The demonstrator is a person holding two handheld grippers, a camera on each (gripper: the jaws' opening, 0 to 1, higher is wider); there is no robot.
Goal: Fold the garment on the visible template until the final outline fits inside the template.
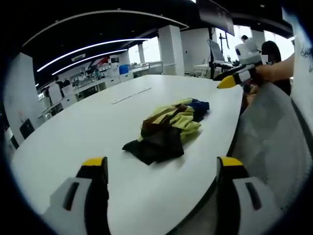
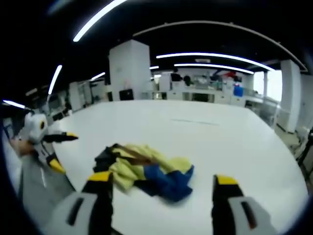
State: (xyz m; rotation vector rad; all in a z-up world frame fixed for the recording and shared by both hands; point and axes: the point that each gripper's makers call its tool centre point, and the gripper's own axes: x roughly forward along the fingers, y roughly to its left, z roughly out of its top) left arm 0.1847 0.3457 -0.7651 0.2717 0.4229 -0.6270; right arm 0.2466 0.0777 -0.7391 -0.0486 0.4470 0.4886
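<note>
A crumpled garment (image 1: 168, 129) in yellow, brown, black and blue is seen lying bunched on the white table (image 1: 88, 127), near its edge. The left gripper (image 1: 161, 169) is held short of it, jaws spread wide, nothing gripped. The right gripper (image 2: 160, 183) is likewise held wide and empty, the cloth (image 2: 146, 171) lying just beyond its jaws, untouched.

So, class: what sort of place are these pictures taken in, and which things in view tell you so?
Probably an open-plan lab or office workspace. A large white table holds a crumpled garment, long ceiling strip lights run overhead, and rows of benches with equipment stand behind white pillars.
</note>
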